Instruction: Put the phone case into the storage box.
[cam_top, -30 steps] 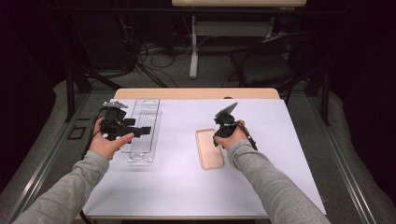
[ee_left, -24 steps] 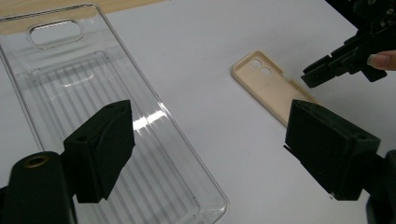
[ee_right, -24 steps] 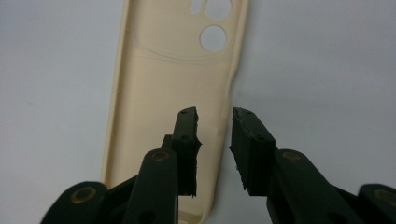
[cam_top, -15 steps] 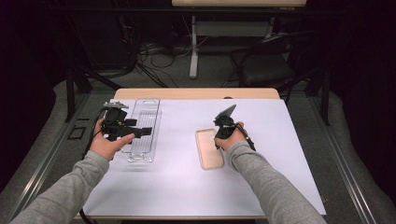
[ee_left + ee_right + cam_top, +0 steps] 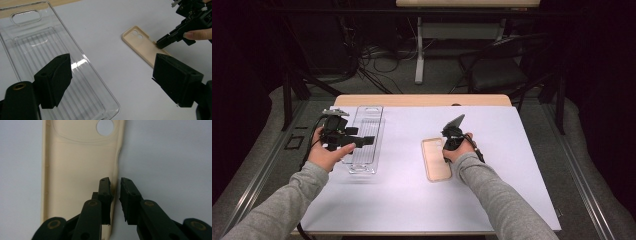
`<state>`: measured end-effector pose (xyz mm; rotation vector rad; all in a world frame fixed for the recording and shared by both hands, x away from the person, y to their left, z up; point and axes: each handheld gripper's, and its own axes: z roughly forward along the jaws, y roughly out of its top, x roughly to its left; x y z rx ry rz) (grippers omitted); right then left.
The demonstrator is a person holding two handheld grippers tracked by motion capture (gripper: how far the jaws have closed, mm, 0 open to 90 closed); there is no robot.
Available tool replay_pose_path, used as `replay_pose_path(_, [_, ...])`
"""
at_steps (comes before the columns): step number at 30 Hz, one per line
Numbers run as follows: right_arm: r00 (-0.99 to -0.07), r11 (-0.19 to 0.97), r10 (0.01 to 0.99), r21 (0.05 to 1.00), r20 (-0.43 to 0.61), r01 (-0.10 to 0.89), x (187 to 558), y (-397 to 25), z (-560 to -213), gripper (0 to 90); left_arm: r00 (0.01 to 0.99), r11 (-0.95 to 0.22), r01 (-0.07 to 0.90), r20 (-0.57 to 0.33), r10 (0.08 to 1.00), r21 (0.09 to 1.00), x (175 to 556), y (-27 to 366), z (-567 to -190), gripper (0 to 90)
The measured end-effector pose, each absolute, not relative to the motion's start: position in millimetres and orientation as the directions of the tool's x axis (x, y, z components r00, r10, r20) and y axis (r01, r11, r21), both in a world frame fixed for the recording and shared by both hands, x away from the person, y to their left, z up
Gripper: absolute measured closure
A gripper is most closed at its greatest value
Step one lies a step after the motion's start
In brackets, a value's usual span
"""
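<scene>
over tray [image 5: 364, 145] left gripper [image 5: 343, 139] unmoved, right gripper [image 5: 114, 185] jaws still pinching case [image 5: 75, 170] edge

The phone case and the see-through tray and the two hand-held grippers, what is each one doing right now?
Phone case: beige, lying flat on the table, hollow side up, its side wall between the right jaws.
Clear tray: lying flat, empty, nothing gripping it.
Left hand-held gripper: jaws wide open, held above the tray's edge.
Right hand-held gripper: jaws almost closed on the case's side wall.
Table: covered by a white sheet.
</scene>
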<state>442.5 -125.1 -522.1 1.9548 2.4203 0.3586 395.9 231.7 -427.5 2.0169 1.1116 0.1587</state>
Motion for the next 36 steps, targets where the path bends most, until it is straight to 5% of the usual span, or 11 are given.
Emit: replay_pose_path(36, [-0.159,0.134,0.973,0.153,0.165,0.979,443.9,-126.8,-526.2,85.9,0.595,-0.280,0.656,-0.252,0.763,0.701,396.4,233.6,-427.9,15.8])
